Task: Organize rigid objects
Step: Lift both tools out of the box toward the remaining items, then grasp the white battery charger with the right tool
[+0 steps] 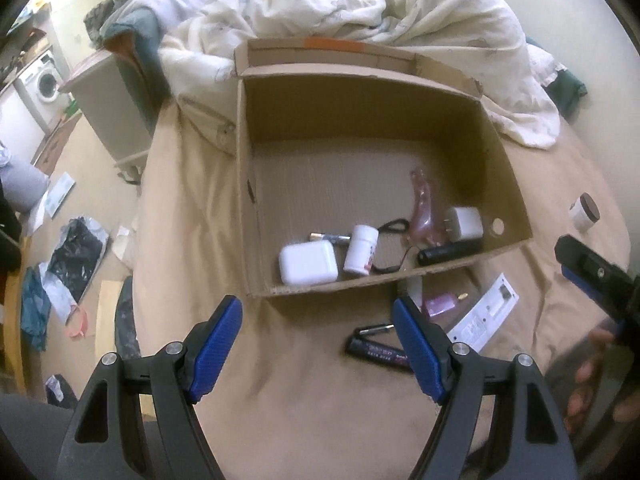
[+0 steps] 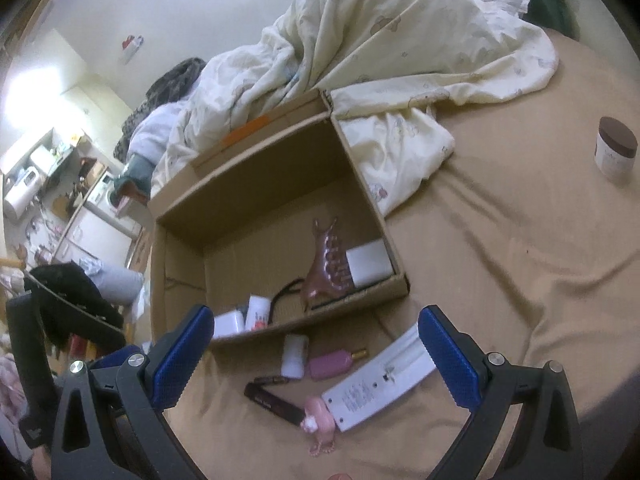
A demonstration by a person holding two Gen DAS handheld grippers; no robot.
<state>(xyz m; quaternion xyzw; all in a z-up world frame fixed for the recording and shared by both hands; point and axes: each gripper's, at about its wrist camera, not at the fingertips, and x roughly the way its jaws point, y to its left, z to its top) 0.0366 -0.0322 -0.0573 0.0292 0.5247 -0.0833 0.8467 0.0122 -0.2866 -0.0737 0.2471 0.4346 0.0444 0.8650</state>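
Note:
An open cardboard box (image 1: 504, 160) (image 2: 360, 152) lies on the tan bed. Inside are a white earbud case (image 1: 308, 262), a white pill bottle (image 1: 360, 250), a battery (image 1: 330, 237), a white charger (image 1: 464, 222), a black tube (image 1: 450, 251) and a pink hair claw (image 1: 422, 208) (image 2: 326, 264). In front of the box lie a dark flat tube (image 1: 376, 348) (image 2: 276, 400), a pink perfume bottle (image 2: 334, 364), a white stick (image 2: 294, 356), a white flat pack (image 2: 380, 380) and a pink figurine (image 2: 320, 426). My left gripper (image 1: 318, 344) is open and empty before the box. My right gripper (image 2: 314, 356) is open and empty above the loose items.
A brown-lidded jar (image 2: 616, 152) (image 1: 585, 212) stands on the bed to the right. A crumpled cream duvet (image 2: 380, 40) lies behind the box. The bed's left edge drops to a cluttered floor (image 1: 72, 264) with a bedside cabinet (image 1: 112, 104).

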